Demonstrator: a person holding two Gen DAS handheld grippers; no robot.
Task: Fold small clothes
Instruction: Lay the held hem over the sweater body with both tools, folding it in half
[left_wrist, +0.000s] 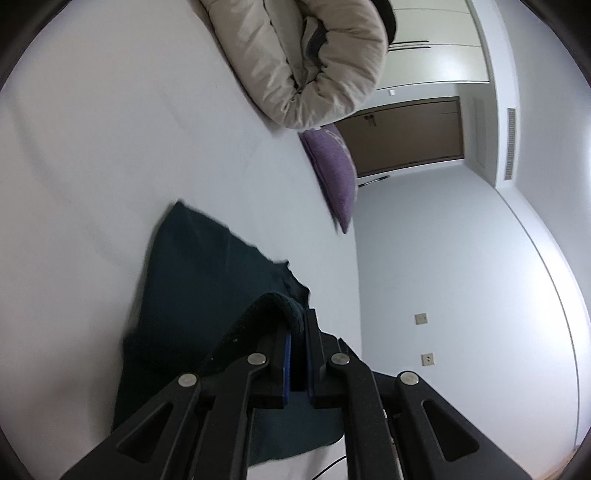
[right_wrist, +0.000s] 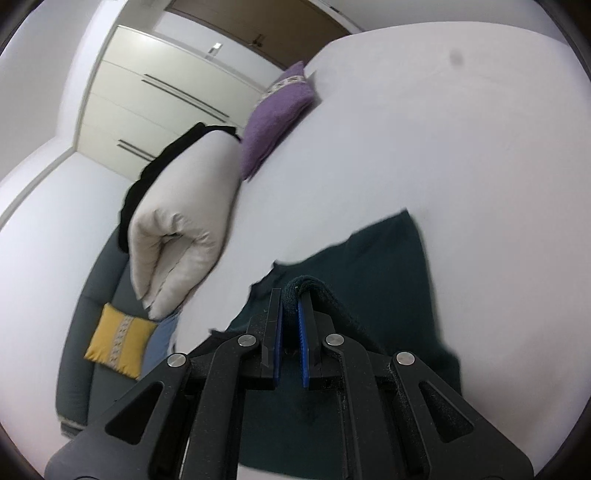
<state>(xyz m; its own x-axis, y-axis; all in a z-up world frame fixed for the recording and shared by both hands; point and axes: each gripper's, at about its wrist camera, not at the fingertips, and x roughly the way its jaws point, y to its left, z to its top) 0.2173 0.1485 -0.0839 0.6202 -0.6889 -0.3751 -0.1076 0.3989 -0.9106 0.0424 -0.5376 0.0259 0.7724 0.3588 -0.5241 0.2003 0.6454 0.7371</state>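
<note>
Dark teal garment (left_wrist: 192, 280) lies on the white bed (left_wrist: 110, 147), near its side edge, partly lifted. Left tool (left_wrist: 296, 332) is clenched on a rolled hem of the cloth; right tool (right_wrist: 290, 306) is likewise clamped on a thick hem fold between its blue pads (right_wrist: 303, 332). Both grips sit only at the tip of the fingers (shallow bite), so the hem will likely slip out if the fold is pulled fast or the two tools drift apart. Uneven lift would likely skew the fold line, and the trailing part could bunch on the bed. The garment sits close to the bed edge in the left view, so dragging it that way risks it sliding off. Purple pillow (right_wrist: 273, 118) and rolled beige duvet (right_wrist: 184, 206) are well apart from it, so a snag looks unlikely.
</note>
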